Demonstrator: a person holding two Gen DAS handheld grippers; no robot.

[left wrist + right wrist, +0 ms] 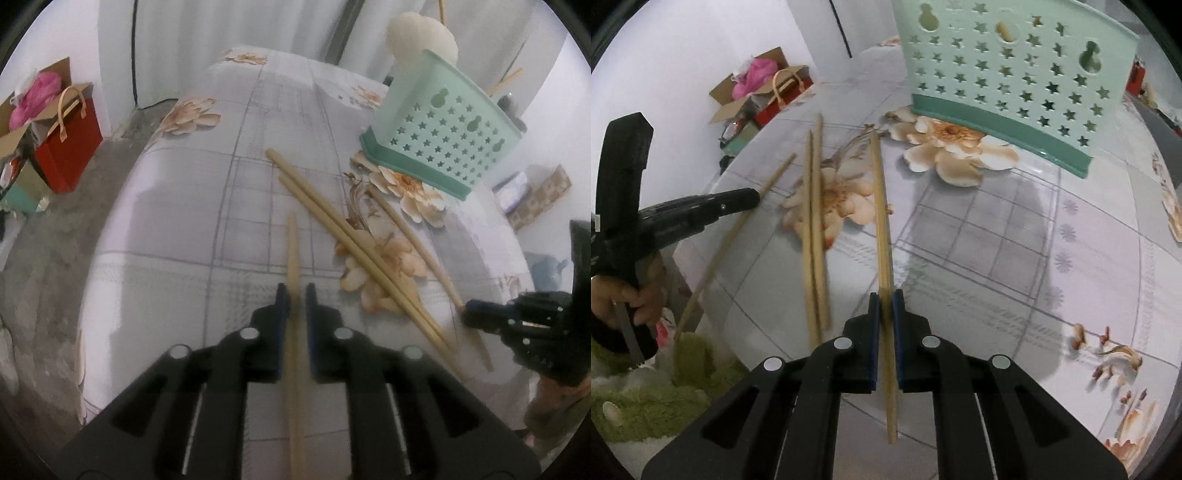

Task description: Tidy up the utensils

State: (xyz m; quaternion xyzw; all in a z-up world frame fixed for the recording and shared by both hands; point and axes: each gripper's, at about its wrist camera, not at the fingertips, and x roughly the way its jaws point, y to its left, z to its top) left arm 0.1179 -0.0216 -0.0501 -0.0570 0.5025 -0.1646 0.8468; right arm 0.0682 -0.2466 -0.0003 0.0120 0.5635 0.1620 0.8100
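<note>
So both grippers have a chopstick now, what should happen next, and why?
Probably carry the right gripper with its chopstick up to the green holder and drop it in. The pads are shut on that stick, the holder stands upright just ahead, and two more chopsticks lie loose on the tablecloth.

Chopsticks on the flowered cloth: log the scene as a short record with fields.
surface: table with flowered cloth
left gripper: one chopstick between its pads
right gripper: shut on another chopstick
loose pair: side by side on the cloth, not gripped
holder: green star-holed basket, upright, past the chopsticks
off table: red bag
</note>
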